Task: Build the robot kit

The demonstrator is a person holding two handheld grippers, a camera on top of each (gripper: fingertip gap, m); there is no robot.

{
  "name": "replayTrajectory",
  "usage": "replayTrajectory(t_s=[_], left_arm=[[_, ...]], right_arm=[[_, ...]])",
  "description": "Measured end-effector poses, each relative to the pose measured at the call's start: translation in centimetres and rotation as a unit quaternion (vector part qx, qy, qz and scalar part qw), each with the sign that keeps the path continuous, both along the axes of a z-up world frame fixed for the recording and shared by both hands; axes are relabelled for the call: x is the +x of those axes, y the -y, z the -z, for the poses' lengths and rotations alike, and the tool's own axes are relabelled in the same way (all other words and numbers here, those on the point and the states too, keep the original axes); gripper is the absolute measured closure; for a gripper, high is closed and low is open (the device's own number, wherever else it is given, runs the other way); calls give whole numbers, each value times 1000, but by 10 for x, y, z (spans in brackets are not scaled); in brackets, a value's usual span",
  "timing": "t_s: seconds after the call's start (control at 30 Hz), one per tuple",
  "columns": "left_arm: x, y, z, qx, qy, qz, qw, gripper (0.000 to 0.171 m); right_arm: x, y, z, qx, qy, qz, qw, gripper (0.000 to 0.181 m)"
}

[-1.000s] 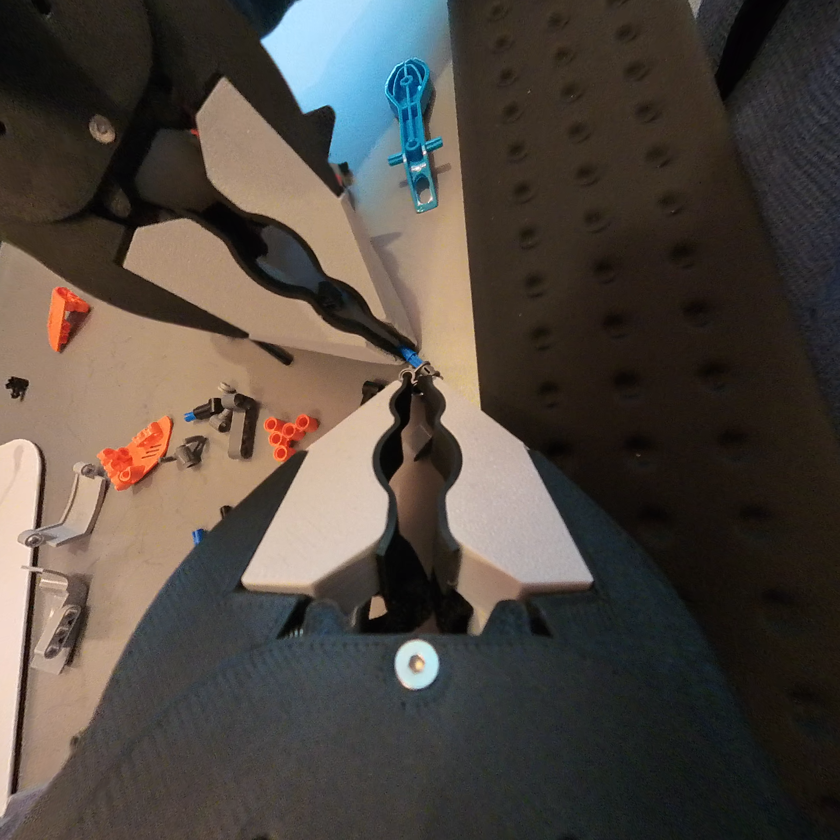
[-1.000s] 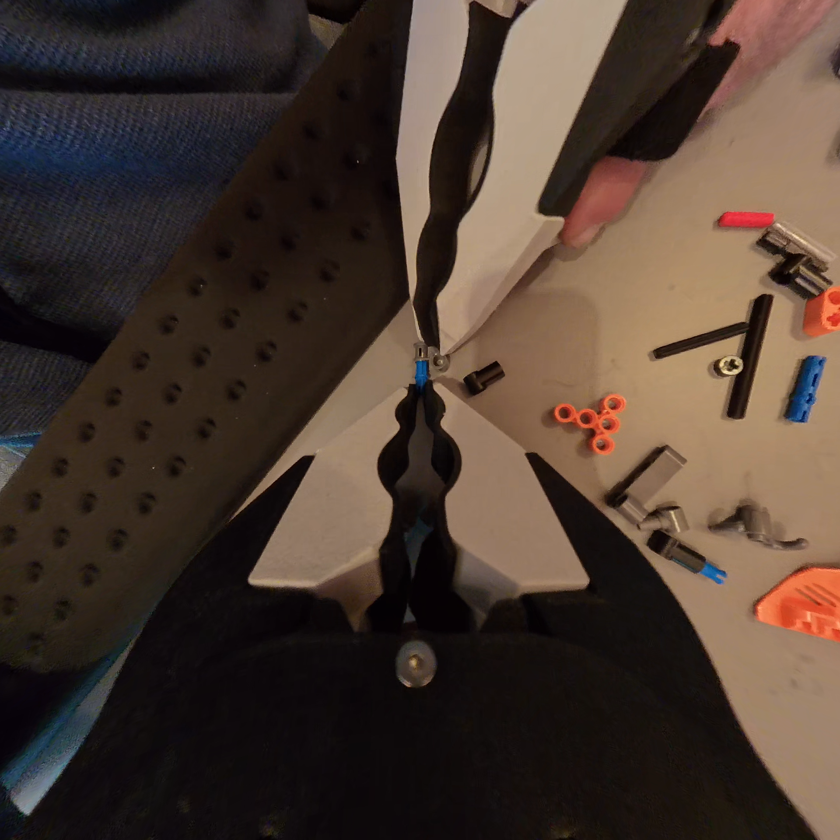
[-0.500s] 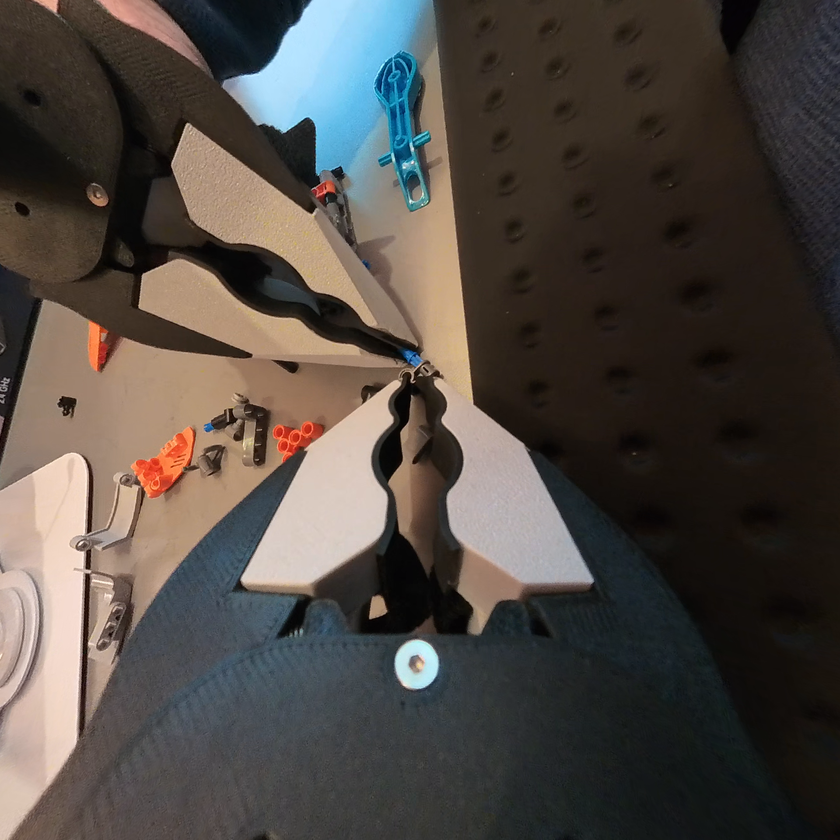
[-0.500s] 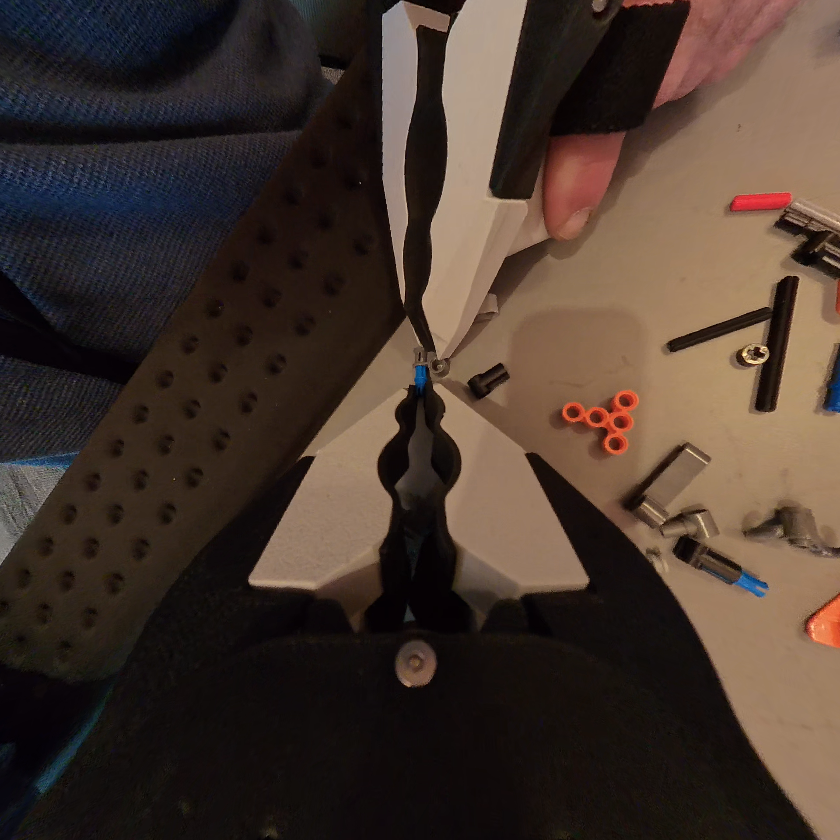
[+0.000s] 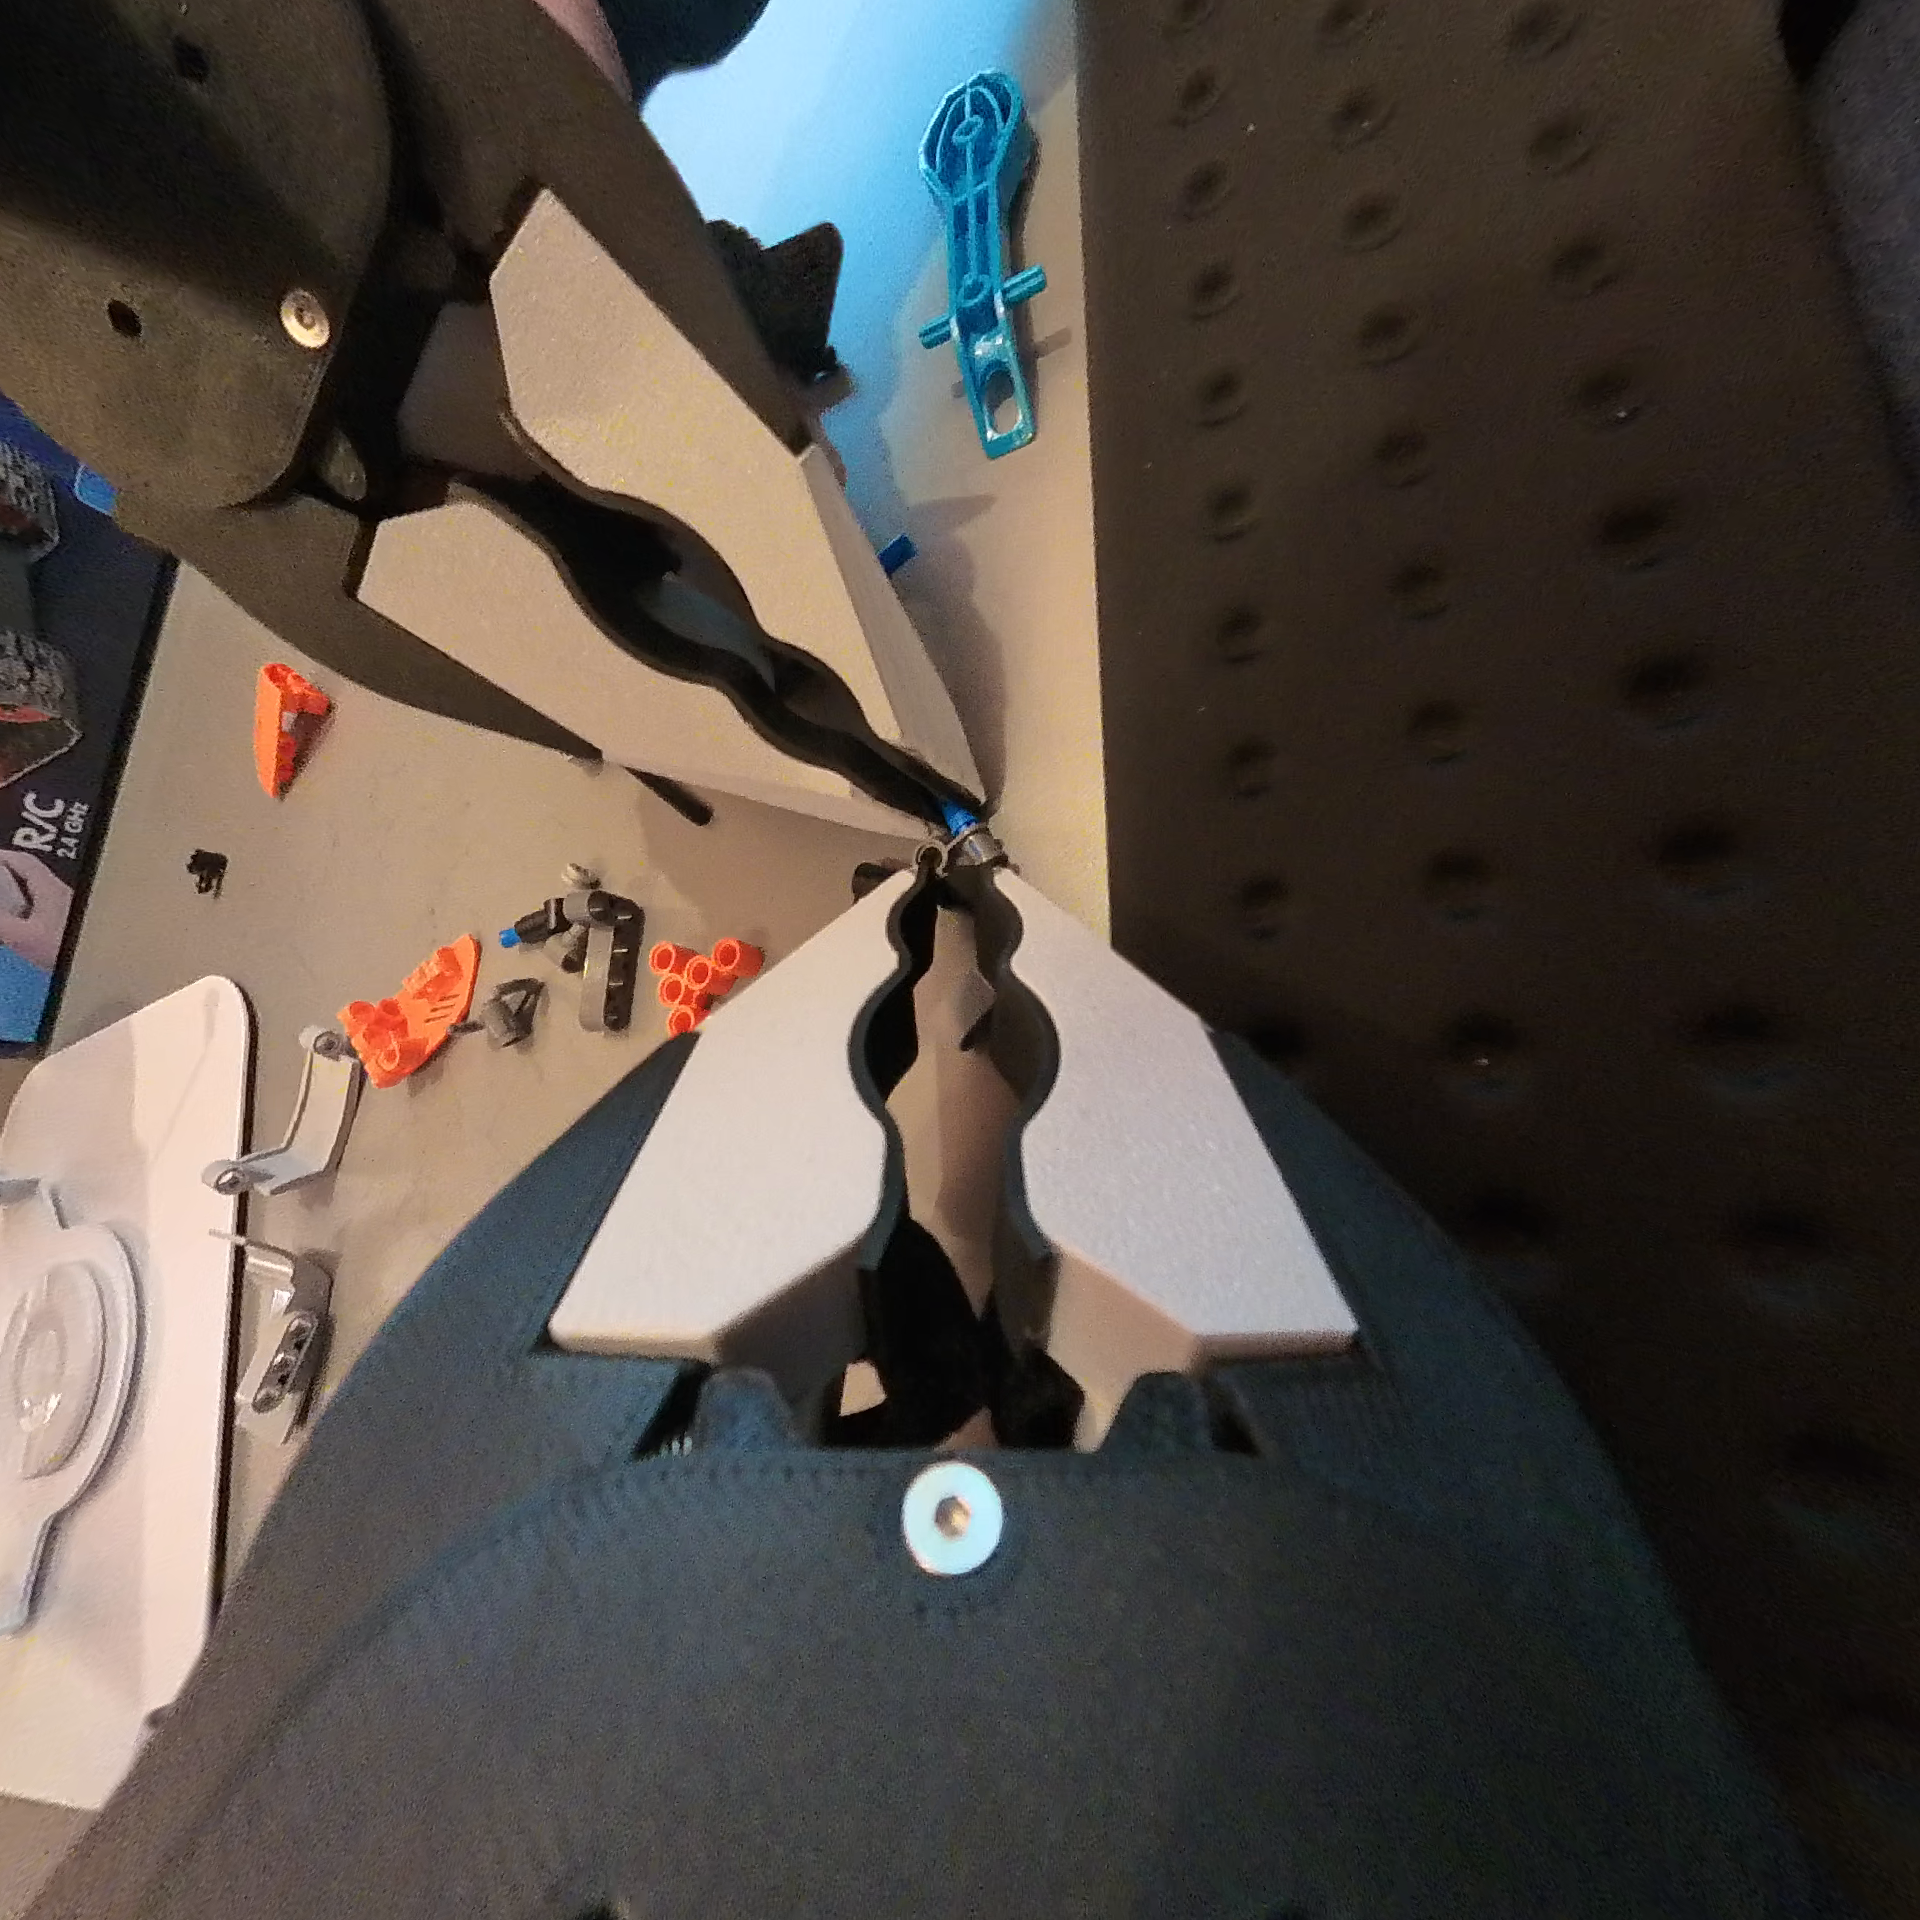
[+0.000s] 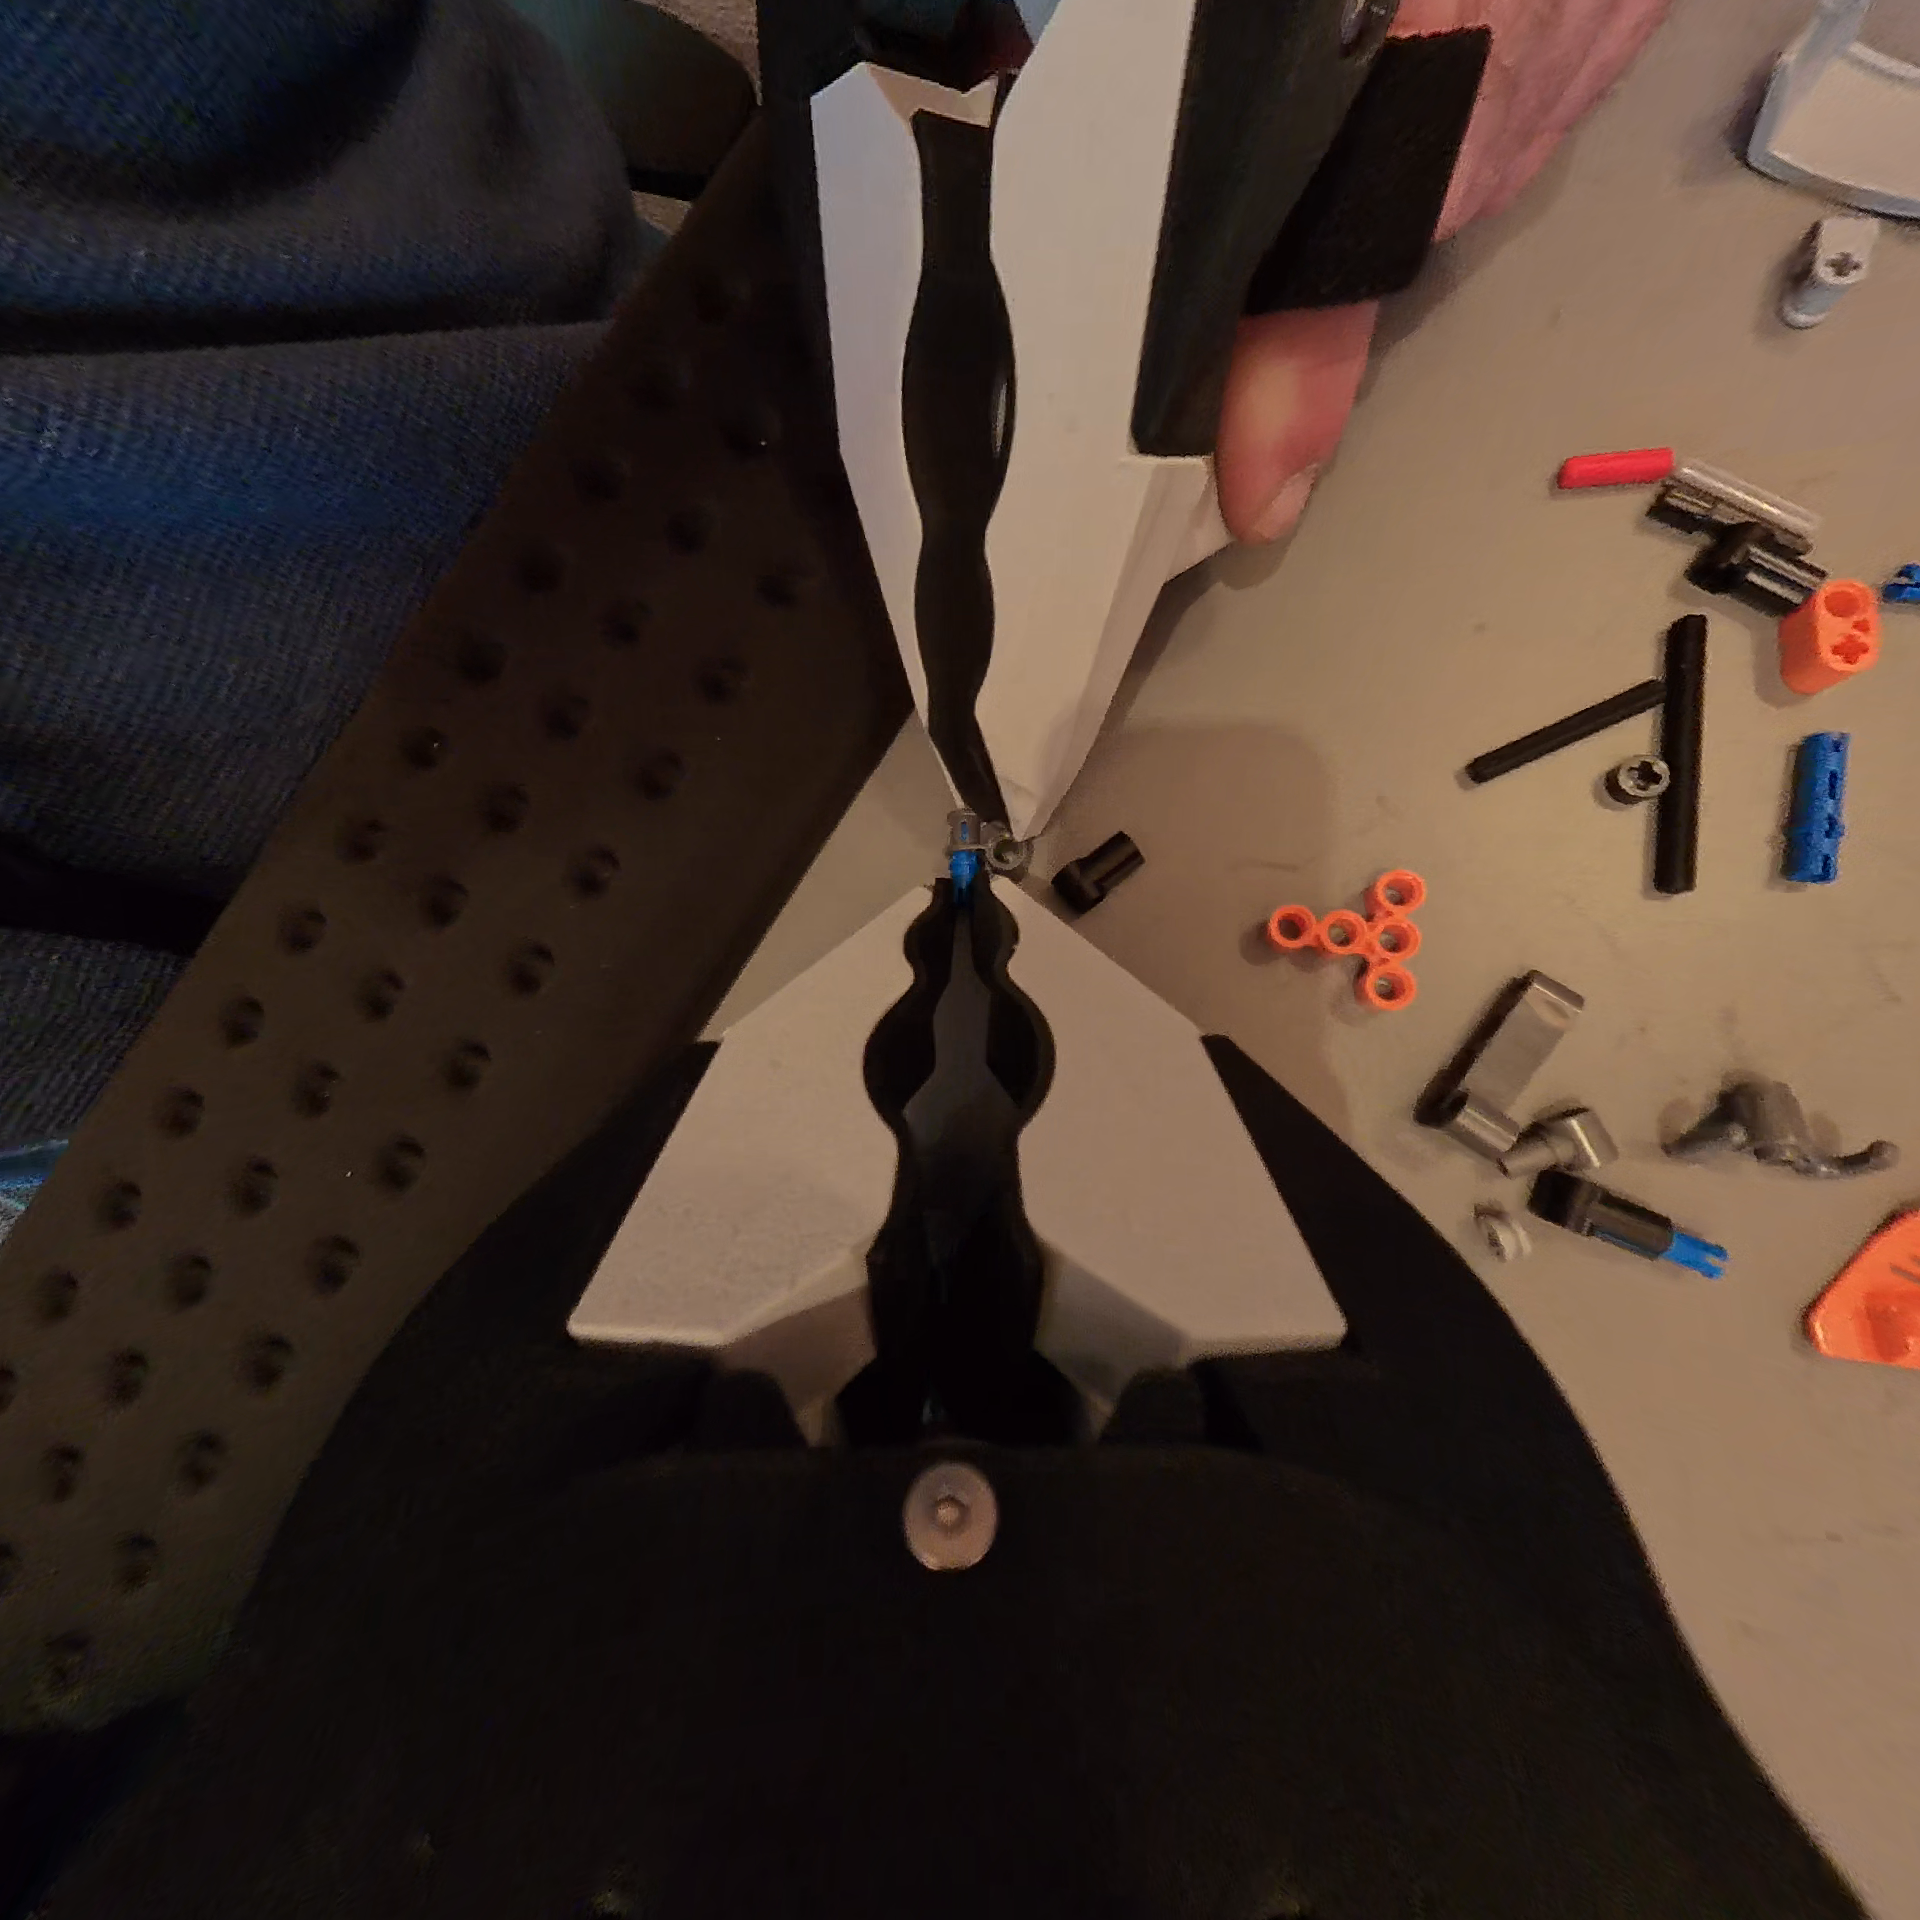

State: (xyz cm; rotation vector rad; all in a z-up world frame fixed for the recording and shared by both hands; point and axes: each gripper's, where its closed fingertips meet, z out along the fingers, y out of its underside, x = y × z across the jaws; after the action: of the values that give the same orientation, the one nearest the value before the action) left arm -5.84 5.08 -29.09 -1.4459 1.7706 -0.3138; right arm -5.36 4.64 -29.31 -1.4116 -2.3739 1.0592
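My left gripper (image 5: 951, 871) is shut on a small grey connector (image 5: 961, 850) at its tips. My right gripper (image 6: 964, 899) is shut on a small blue pin (image 6: 964, 864). The two grippers meet tip to tip just above the grey table, beside the black perforated panel (image 6: 416, 935). The blue pin's end touches the grey connector (image 6: 987, 831); how far it sits inside is too small to tell. In the left wrist view the right gripper (image 5: 935, 798) comes in from the upper left with the blue pin (image 5: 948, 814). In the right wrist view the left gripper (image 6: 997, 808) comes down from above, with a thumb (image 6: 1278, 447) on its side.
Loose parts lie on the table: an orange three-armed piece (image 6: 1361, 940), black axles (image 6: 1678, 758), a blue cylinder (image 6: 1816, 805), a black bush (image 6: 1096, 871), grey connectors (image 6: 1507, 1081) and a teal lever (image 5: 982, 260). A white tray (image 5: 114, 1247) sits left. Dark blue fabric (image 6: 208, 312) lies beyond the panel. Left and right tips are no more than a few centimetres apart. The orange three-armed piece (image 6: 1361, 940) is about 6 cm from my left fingertips. It turns up in the left wrist view (image 5: 682, 970) as well.
Both grippers stay shut and tip to tip. In the right wrist view the left gripper has swung more upright and the table parts have drifted slightly; the pin and connector remain together.
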Motion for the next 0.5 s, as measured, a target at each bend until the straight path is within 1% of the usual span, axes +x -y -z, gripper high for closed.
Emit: replayTrajectory(t_s=[0.2,0.5], left_arm=[[-1,-3,0,-1,4,-13,1000,166],[-1,-3,0,3,4,-16,1000,166]], right_arm=[[-2,-3,0,11,-6,27,1000,181],[-3,-3,0,35,-9,31,999,181]])
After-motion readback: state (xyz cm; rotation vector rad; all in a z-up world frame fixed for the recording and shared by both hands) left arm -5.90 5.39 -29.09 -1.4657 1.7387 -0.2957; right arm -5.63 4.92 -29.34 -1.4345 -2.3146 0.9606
